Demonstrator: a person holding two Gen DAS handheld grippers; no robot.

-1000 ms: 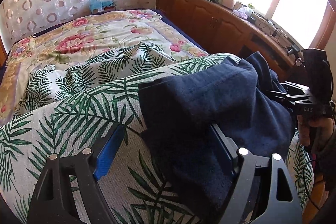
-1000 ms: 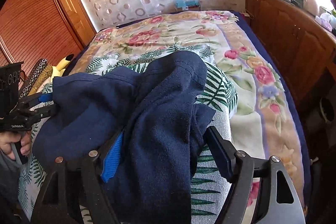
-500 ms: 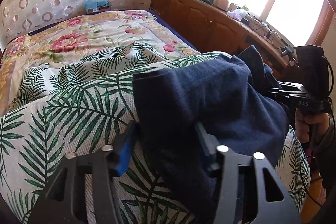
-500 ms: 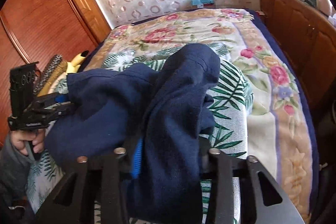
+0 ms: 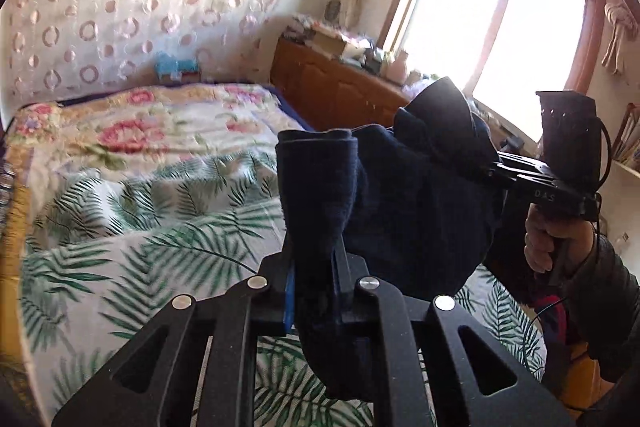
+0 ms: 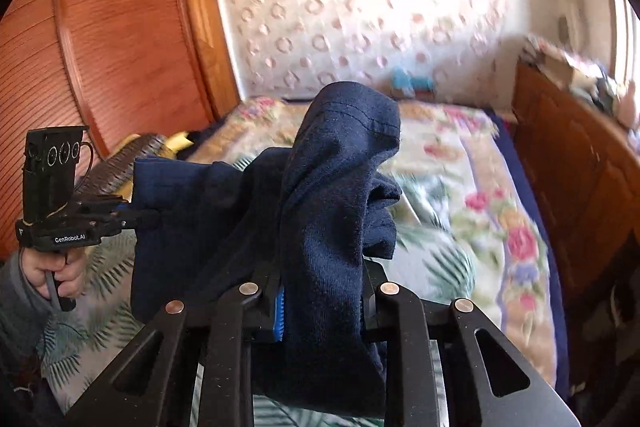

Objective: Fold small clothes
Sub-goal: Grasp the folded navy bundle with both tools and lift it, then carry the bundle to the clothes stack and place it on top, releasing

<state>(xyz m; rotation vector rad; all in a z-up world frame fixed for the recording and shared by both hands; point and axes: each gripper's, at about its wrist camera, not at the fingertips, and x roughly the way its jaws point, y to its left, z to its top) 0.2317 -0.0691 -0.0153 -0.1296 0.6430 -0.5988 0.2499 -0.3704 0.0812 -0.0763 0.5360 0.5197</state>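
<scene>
A dark navy garment point(image 5: 400, 195) hangs bunched in the air between both grippers, above the palm-leaf bed cover point(image 5: 160, 247). My left gripper point(image 5: 314, 255) is closing, its jaws pinching one bunched edge, with a blue pad showing beside the cloth. In the right wrist view my right gripper point(image 6: 322, 275) is also closing, and its jaws clamp a thick fold of the garment point(image 6: 332, 167). Each view shows the other gripper biting the far end of the cloth: the right gripper point(image 5: 486, 163) and the left gripper point(image 6: 140, 215). The fingertips are buried in fabric.
Beyond the palm-leaf cover lies a floral quilt point(image 5: 140, 131). A wooden cabinet point(image 5: 340, 95) crowded with items runs under the window point(image 5: 500, 27) on the right. A slatted wooden wardrobe point(image 6: 100, 47) stands to the left. A person's hands point(image 5: 552, 243) grip both handles.
Both grippers went from wide apart over the garment on the bed to clamped on it. They then rose and tipped up, lifting the garment off the cover.
</scene>
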